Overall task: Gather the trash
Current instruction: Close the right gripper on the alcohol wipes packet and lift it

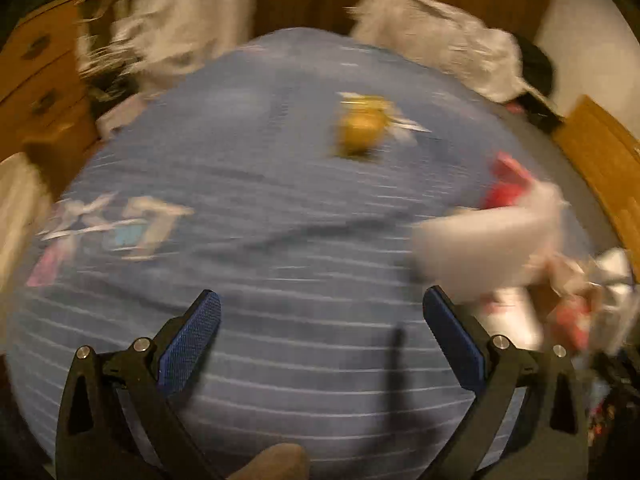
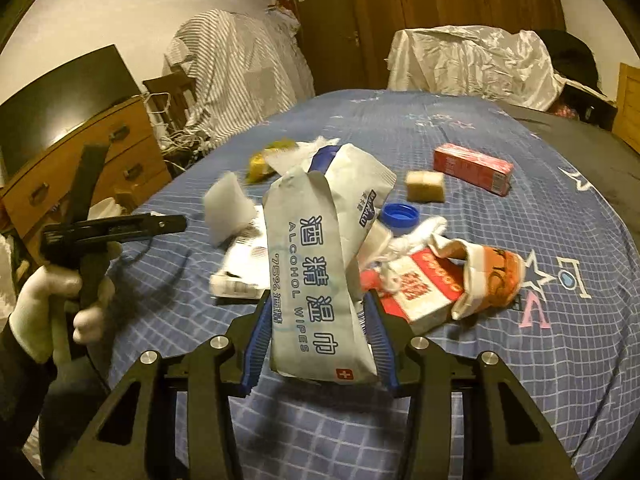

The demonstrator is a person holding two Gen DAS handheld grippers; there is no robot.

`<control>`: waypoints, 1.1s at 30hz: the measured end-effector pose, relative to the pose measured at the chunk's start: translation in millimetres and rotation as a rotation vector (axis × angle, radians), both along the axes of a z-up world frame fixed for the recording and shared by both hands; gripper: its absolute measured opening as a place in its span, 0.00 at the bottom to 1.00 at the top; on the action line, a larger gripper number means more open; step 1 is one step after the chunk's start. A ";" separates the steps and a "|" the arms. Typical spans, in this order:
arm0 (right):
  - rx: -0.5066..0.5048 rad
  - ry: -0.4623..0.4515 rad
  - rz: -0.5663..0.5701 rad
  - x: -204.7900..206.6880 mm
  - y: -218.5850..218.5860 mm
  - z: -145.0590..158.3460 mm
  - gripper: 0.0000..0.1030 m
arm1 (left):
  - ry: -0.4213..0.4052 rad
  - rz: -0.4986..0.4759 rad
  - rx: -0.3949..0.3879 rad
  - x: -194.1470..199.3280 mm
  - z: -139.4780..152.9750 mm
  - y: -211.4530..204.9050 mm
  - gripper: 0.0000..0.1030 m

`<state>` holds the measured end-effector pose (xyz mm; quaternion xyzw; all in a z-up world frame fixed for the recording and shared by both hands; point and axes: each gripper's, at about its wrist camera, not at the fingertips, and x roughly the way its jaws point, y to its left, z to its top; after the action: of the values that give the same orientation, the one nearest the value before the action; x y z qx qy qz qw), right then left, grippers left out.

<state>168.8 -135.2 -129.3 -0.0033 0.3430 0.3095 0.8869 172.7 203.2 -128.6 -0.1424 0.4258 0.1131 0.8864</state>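
- right gripper (image 2: 316, 344) is clamped on the alcohol wipes packet (image 2: 316, 280), blue pads pressing both long edges near its lower half; the packet stands upright, lifted above the blue checked bedspread (image 2: 520, 360).
- left gripper (image 1: 320, 336) has its jaws spread wide with nothing between them; that view is heavily motion-blurred. in the right view the same tool (image 2: 100, 232) shows at the left in a white-gloved hand (image 2: 52, 300).
- handling guess: the packet looks light, soft, crinkly foil-plastic, likely near empty and slick; it folds over at the top, so grip low across the width as now. a hard squeeze shouldn't hurt it.
- remaining trash on the bed: white foam piece (image 2: 230, 210), blue bottle cap (image 2: 400, 214), red-and-white carton (image 2: 420, 292), crushed orange paper cup (image 2: 492, 276), red box (image 2: 474, 168), tan sponge-like block (image 2: 426, 186), yellow wrapper (image 2: 264, 160), flat white packet (image 2: 240, 264).
- in the way: the pile crowds just behind the held packet and a thin dark cable (image 2: 160, 284) lies nearby. no bin or bag is visible, so i can't tell where the drop-off is.
- around: wooden dresser (image 2: 92, 160) left, covered furniture (image 2: 472, 60) behind.
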 end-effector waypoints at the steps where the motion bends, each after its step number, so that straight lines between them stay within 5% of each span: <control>1: 0.003 0.001 0.007 -3.4 3.2 2.4 0.45 | 0.013 0.007 0.021 -1.8 -0.5 10.2 0.95; 3: 0.007 0.002 0.024 -6.8 8.8 5.7 0.45 | 0.011 -0.059 0.066 -3.6 5.9 15.9 0.95; 11: -0.007 0.030 0.038 -6.9 16.1 3.4 0.45 | -0.069 -0.621 0.371 34.5 26.8 -62.5 0.95; 17: -0.026 0.047 0.062 -1.3 14.7 2.0 0.46 | -0.138 -0.837 0.385 71.1 40.5 -73.7 0.95; 24: -0.009 0.056 0.056 12.4 13.4 8.0 0.46 | -0.060 -1.130 0.322 98.9 26.6 -97.9 0.95; 29: -0.005 0.063 0.058 21.5 16.2 8.0 0.46 | -0.003 -1.196 0.314 112.3 6.7 -97.0 0.95; 33: -0.008 0.073 0.063 29.9 22.7 1.1 0.46 | 0.043 -1.249 0.195 116.8 -5.7 -98.1 0.95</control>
<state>198.7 -112.5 -128.2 -0.0064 0.3760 0.3358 0.8636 289.5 105.1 -134.3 0.2167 0.4342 -0.3843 0.7854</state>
